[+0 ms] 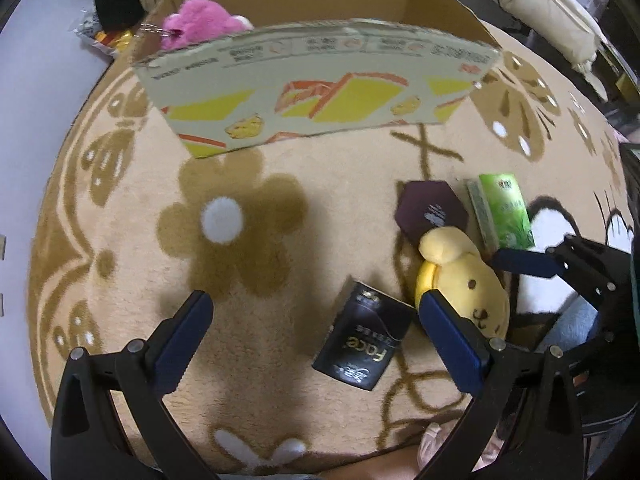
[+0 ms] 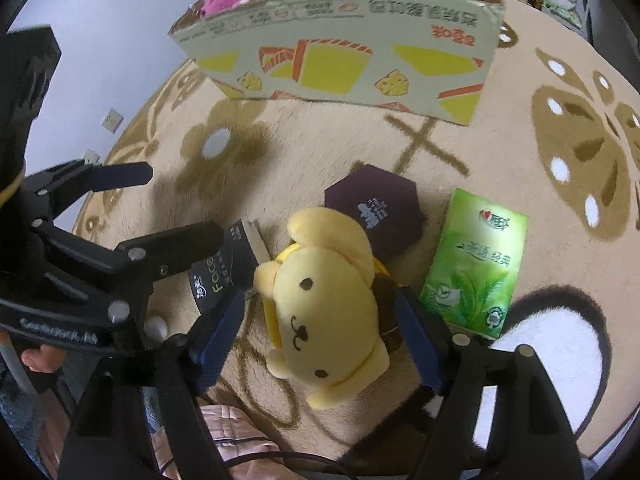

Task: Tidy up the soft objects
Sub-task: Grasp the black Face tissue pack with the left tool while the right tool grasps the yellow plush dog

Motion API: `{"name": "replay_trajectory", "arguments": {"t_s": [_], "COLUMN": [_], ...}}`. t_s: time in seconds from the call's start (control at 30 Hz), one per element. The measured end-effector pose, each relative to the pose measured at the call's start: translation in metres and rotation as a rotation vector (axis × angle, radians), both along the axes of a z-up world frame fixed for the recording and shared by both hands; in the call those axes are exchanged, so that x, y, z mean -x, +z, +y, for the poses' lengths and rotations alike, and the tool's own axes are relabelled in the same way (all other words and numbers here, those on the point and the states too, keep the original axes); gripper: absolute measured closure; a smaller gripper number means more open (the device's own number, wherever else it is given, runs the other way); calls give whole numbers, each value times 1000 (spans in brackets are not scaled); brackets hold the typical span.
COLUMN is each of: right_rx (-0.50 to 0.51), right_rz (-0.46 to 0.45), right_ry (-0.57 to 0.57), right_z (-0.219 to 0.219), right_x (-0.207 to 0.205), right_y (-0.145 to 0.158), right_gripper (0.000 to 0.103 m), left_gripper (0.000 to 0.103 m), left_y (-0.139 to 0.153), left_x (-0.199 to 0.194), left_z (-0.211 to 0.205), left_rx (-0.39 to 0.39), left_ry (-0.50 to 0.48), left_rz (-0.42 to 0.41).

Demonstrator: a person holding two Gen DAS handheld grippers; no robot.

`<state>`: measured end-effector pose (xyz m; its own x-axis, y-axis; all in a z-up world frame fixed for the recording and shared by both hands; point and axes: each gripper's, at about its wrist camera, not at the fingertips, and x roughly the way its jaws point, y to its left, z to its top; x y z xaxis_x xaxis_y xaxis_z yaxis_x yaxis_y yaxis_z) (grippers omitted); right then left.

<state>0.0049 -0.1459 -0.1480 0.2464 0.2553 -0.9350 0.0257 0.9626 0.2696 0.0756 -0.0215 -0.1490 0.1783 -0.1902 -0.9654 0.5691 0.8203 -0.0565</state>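
On the plush beige rug (image 2: 460,152) with brown flower shapes: fuzzy yellow dog plush (image 2: 324,312) lies face up between the right gripper (image 2: 320,330) jaws, which stand wide, blue pads either side, not pressing. Left gripper (image 1: 316,328) also wide, nothing between, over a glossy black "Face" pack (image 1: 362,346). Near the plush: dark hexagonal box (image 2: 374,210), green tissue pack (image 2: 476,262), writing unreadable. Printed cardboard box (image 2: 348,68) holds a fluffy pink plush (image 1: 196,20).
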Motion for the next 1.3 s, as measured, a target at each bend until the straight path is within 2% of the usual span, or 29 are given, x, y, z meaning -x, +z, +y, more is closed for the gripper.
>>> {"name": "replay_trajectory", "arguments": {"t_s": [0.13, 0.33, 0.43, 0.6, 0.8, 0.9, 0.93, 0.97, 1.03, 1.1, 1.13, 1.2, 1.3], "right_rx": [33, 76, 125, 141, 173, 229, 246, 255, 240, 220, 212, 208, 197], "right_rz": [24, 58, 81, 95, 158, 163, 163, 161, 152, 145, 142, 127, 95], "right_ry": [25, 64, 102, 108, 107, 136, 145, 151, 149, 136, 130, 121, 106], "right_z": [6, 15, 23, 25, 25, 33, 35, 38, 41, 38, 34, 32, 30], "right_x": [-2, -7, -10, -14, -19, -21, -21, -20, -21, -18, -17, -16, -16], "right_y": [-6, -14, -20, -24, -39, -42, -42, -42, -41, -39, -38, -35, -29], "right_gripper": [17, 13, 13, 11, 11, 12, 13, 13, 14, 15, 18, 25, 30], "left_gripper": [4, 5, 6, 6, 7, 16, 21, 32, 44, 48, 58, 58, 59], "left_y": [-8, -15, -24, -40, -50, -51, -50, -50, -52, -50, -50, -48, -46], "left_x": [5, 7, 9, 4, 8, 13, 14, 15, 16, 17, 18, 18, 18], "left_z": [-4, -4, -7, -4, -9, -12, -13, -13, -14, -14, -15, -14, -13], "left_rx": [-6, -41, -47, 23, -6, -47, -59, -76, -127, -126, -138, -148, -145], "left_ry": [-31, -51, -63, -31, -39, -69, -76, -75, -70, -75, -77, -69, -65], "left_rz": [47, 62, 101, 215, 188, 152, 139, 126, 95, 90, 79, 67, 63]}}
